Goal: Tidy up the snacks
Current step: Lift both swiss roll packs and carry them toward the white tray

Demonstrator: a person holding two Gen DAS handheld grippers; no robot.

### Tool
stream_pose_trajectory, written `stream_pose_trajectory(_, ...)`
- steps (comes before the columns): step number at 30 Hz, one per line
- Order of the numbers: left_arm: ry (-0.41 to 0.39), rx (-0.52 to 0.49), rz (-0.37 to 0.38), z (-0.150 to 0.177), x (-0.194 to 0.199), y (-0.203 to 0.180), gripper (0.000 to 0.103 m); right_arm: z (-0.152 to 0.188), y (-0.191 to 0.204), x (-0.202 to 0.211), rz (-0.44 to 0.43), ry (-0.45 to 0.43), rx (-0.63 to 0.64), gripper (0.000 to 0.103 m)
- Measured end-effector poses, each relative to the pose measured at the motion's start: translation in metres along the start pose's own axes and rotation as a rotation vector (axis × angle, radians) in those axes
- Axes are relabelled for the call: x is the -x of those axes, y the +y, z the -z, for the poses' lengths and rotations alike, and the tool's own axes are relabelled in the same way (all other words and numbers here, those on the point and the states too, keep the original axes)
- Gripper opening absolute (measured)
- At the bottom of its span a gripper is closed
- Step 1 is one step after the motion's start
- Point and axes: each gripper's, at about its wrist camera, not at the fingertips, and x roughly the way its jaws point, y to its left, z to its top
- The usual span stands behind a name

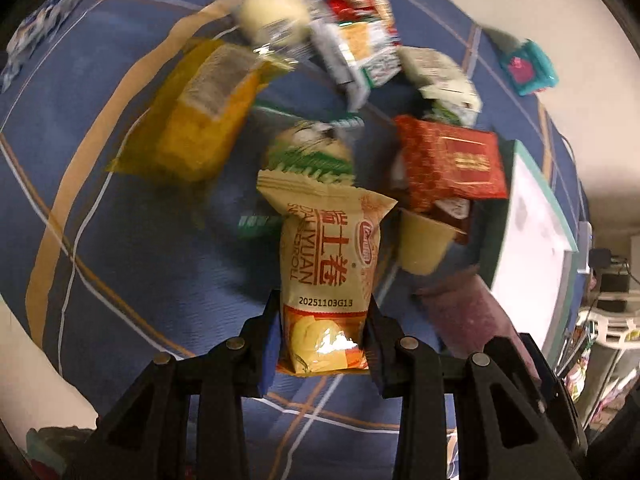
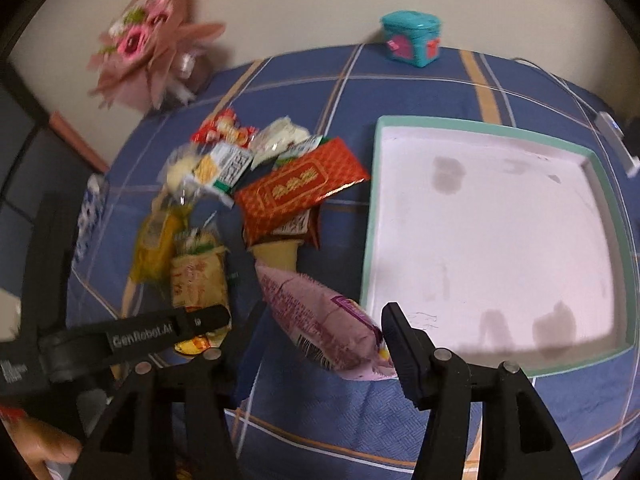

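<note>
Left gripper (image 1: 324, 340) clamps the tan snack packet (image 1: 328, 264) above the blue cloth (image 1: 120, 240); right gripper (image 2: 320, 332) parted around the pink packet (image 2: 320, 320), beside the tray's (image 2: 370, 216) left edge.

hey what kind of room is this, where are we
Probably a room in a home, maybe a bedroom: snacks lie on a blue plaid cloth like a bedsheet, with a paper-wrapped bouquet and a small teal box against a plain wall.

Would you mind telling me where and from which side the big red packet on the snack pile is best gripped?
Probably by its free right-hand end, coming from above on the tray side. The red packet lies flat and tilted on top of the pile, and that end overhangs the blue cloth towards the tray, so jaws could close across its thin edge without disturbing neighbours.
</note>
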Motion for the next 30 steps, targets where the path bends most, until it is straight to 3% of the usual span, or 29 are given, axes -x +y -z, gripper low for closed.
stream_pose_trajectory(9,0.030,0.013,-0.029,-0.012,-0.011,0.010,0.038,0.003,0.017,-0.026,0.100,0.066,0.141,0.064)
stream_pose_trajectory(17,0.028,0.000,-0.045,-0.015,-0.019,-0.003,0.038,0.005,0.022,-0.032,0.114,0.064,0.165,0.065)
stream_pose_trajectory(23,0.025,-0.006,-0.051,-0.010,-0.032,-0.014,0.038,0.007,0.021,-0.039,0.149,0.087,0.178,0.057)
stream_pose_trajectory(30,0.017,-0.016,-0.018,-0.009,-0.028,-0.021,0.038,0.004,0.013,-0.035,0.111,0.086,0.127,0.051)
